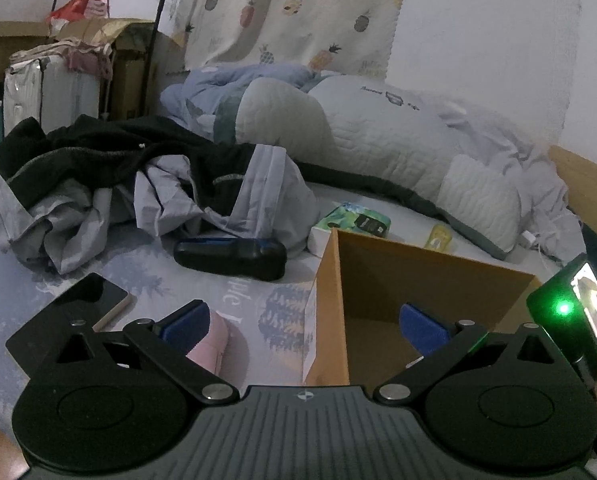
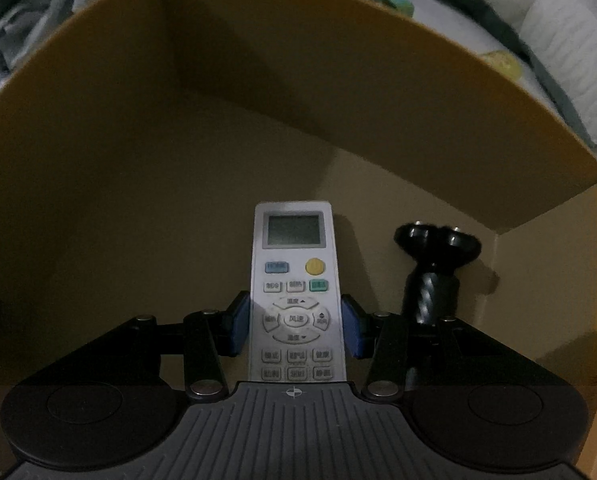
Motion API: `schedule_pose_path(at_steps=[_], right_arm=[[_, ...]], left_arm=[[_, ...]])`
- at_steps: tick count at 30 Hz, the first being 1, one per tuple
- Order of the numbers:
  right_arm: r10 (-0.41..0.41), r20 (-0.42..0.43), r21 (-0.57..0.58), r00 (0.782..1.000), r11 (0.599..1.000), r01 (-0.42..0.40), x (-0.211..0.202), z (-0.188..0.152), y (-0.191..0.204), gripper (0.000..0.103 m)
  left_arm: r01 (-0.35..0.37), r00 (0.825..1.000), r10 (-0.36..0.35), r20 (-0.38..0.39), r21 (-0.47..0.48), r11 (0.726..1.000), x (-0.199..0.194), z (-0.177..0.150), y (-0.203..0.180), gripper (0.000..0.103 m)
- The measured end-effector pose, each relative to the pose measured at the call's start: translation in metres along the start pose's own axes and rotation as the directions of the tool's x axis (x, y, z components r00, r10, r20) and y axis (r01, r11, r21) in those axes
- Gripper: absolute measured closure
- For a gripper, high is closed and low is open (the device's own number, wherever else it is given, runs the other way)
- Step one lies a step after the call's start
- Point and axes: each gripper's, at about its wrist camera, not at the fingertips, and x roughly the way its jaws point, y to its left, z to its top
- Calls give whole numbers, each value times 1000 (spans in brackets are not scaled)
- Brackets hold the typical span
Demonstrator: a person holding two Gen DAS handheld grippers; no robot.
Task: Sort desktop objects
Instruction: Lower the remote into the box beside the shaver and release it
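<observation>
— Where's the remote [image 2: 296, 292]?
— Inside the cardboard box [image 2: 98, 128], gripped across its width by the right claw [image 2: 296, 326] — long axis pointing straight ahead.
— Left claw [image 1: 304, 326]?
— Wide, holding nothing.

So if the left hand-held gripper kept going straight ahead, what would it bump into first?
Probably the near left wall of the cardboard box, which stands between the open fingers of the left hand-held gripper. Depth is hard to judge through the fisheye.

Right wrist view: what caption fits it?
Right gripper lowers a white remote into a cardboard box beside a black handle.
</observation>
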Motion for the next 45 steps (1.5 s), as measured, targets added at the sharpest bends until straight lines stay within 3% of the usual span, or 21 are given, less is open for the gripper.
schedule_pose_path(at_steps=[13, 14, 16, 17, 29, 36, 45], right_arm=[[-29, -14, 13, 999, 999, 29, -1, -2, 0, 50], [-34, -11, 15, 999, 999, 34, -3, -2, 0, 46], [-45, -1, 23, 999, 999, 45, -7, -5, 0, 19], [-45, 10, 26, 999, 999, 44, -11, -6, -1, 17], [8, 170, 63, 985, 998, -19, -79, -27, -18, 4], [-2, 246, 98, 969, 995, -23, -120, -59, -22, 0], [-88, 345, 183, 934, 983, 25, -162, -110, -42, 0]], left_arm=[[-2, 1000, 2, 1, -10, 1000, -1, 3, 2, 0], [-1, 1000, 1, 1, -9, 1000, -1, 3, 2, 0], [0, 1000, 0, 3, -3, 1000, -1, 4, 0, 0], [1, 1000, -1, 4, 1, 1000, -1, 4, -1, 0], [10, 1000, -11, 10, 53, 999, -4, 3, -14, 0], [4, 1000, -5, 17, 74, 997, -5, 2, -18, 0], [11, 1000, -14, 27, 124, 992, -9, 0, -32, 0]])
